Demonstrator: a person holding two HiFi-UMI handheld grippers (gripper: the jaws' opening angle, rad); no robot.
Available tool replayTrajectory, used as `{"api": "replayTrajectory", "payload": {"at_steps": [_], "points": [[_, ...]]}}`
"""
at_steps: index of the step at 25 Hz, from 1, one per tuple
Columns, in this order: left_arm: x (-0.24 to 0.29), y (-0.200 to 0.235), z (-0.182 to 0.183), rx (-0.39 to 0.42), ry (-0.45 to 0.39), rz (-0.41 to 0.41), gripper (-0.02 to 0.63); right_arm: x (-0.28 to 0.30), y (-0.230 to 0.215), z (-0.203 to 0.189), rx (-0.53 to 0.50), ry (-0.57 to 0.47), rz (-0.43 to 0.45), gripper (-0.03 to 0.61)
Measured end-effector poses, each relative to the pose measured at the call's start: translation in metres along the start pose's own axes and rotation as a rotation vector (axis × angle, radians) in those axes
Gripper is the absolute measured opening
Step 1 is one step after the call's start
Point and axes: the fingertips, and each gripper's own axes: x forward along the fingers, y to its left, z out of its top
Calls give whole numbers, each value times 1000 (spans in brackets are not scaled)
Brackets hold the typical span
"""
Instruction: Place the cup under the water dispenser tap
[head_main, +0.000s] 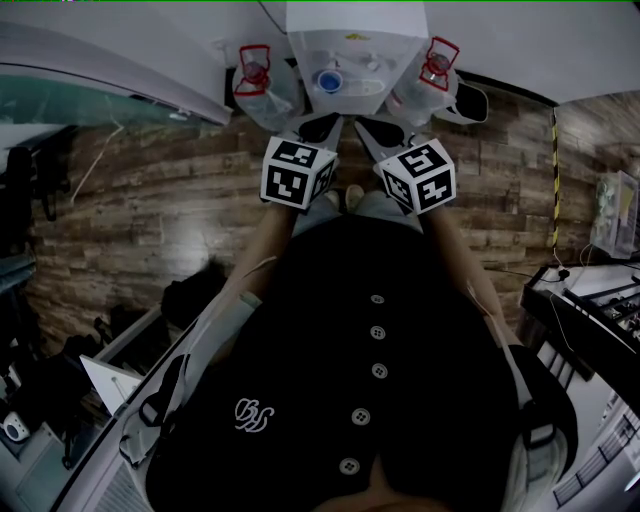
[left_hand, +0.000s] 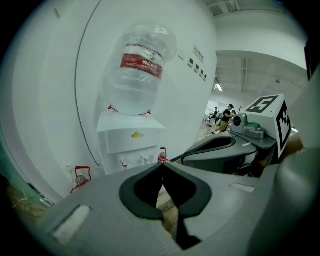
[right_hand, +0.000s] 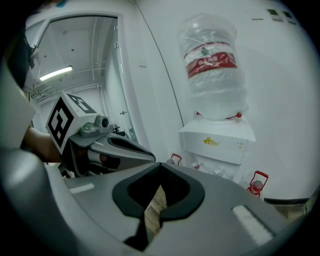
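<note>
Looking down past the wearer's dark buttoned top (head_main: 375, 370), I see both forearms reaching forward side by side, angled down toward the foot of the white floor-standing water dispenser (head_main: 350, 50).

Left gripper (left_hand: 162, 166): jaws pressed together, nothing between them but floor showing through the slot. Right gripper (right_hand: 160, 166): same, tips meeting, empty. The two sit just beside each other in front of the dispenser, tips converging slightly.

Brown wood-plank floor (head_main: 150, 220) runs between the wearer and the dispenser.

Cup: not in any view. It is not on the floor before the dispenser, not under the small taps (left_hand: 124, 162), and not in either claw. I cannot tell where it stands.

Handling, as a guess only: a drinking cup should be light and easy to tip. If it is paper or thin plastic it would crush under a hard pinch, and if glazed it would slip. I would take it across the wall near mid-height, lightly, and keep it upright.

Clear spare water bottles with red carry handles stand on each side of the dispenser's base, one to its left (head_main: 258, 75) and one to its right (head_main: 435, 65).

A large clear water bottle with a red label (left_hand: 137, 75) sits inverted on top of the dispenser.
</note>
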Motion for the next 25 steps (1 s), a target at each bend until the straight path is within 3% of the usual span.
{"api": "replayTrajectory", "payload": {"at_steps": [25], "points": [[-3, 4, -10, -28, 15, 7, 3, 0, 3, -10, -5, 31, 5, 0]]}}
